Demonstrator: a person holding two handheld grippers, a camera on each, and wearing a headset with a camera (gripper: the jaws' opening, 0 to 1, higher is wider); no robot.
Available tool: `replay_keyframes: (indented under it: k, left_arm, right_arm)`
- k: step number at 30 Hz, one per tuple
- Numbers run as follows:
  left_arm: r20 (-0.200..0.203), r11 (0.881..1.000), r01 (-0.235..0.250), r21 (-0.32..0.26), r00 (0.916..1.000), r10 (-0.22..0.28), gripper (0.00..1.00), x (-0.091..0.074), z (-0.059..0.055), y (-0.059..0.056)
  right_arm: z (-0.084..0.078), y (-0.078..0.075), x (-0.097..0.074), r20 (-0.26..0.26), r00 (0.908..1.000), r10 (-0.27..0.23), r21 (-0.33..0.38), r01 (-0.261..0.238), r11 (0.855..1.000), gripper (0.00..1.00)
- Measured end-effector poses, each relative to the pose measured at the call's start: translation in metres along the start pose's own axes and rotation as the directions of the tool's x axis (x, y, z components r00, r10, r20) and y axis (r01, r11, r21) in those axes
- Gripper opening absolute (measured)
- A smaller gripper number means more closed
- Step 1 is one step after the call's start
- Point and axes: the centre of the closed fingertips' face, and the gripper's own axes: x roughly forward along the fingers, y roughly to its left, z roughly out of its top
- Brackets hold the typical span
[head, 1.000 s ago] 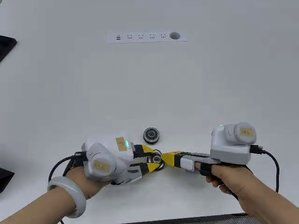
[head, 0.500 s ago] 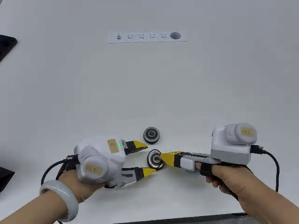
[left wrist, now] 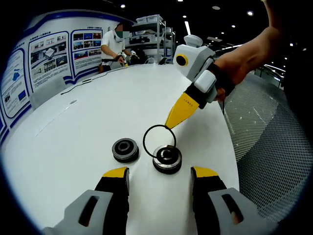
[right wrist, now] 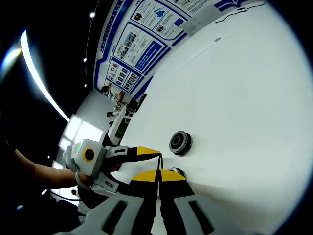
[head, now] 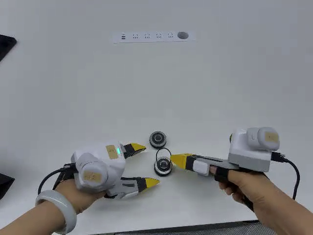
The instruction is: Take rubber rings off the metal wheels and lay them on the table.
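Note:
Two metal wheels lie on the white table [head: 234, 93]. The near wheel [head: 163, 168] [left wrist: 167, 159] sits just ahead of my open left gripper [head: 146, 165] [left wrist: 160, 171], whose jaws stand apart with nothing between them. My right gripper [head: 172, 158] [right wrist: 159, 174] is shut on a thin black rubber ring [head: 163, 149] [left wrist: 144, 141]. It holds the ring upright above that wheel, and the ring's lower edge still touches the wheel. The far wheel [head: 157, 139] [left wrist: 125, 149] [right wrist: 180, 142] lies flat a little beyond, with a black band round it.
A white power strip [head: 154, 36] lies far back on the table. Dark objects sit at the left edge [head: 7, 45] and lower left [head: 4, 187]. The table's front edge [head: 195, 227] runs just below my hands.
My left gripper has opened, let go of the near wheel and drawn back to the left. My right gripper has lifted the rubber ring up off that wheel.

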Motion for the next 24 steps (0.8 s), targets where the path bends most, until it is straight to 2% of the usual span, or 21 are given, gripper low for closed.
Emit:
replay_keyframes:
  k: [12, 19, 24]
  left_arm:
    - [-0.005, 1.0, -0.009, -0.013, 1.0, 0.009, 0.51, -0.001, -0.003, 0.002]
    - [-0.005, 1.0, -0.007, -0.018, 1.0, 0.007, 0.5, -0.001, -0.002, 0.001]
    - [-0.003, 1.0, -0.007, -0.019, 1.0, 0.007, 0.49, 0.0, -0.001, 0.001]
  right_arm:
    - [0.015, -0.033, -0.018, 0.082, 0.9925, -0.091, 0.077, 0.085, 0.993, 0.02]
    - [0.01, -0.045, -0.02, 0.063, 0.9873, -0.146, 0.079, 0.141, 0.987, 0.02]
    - [0.008, -0.054, -0.021, 0.065, 0.9789, -0.193, 0.061, 0.19, 0.98, 0.02]
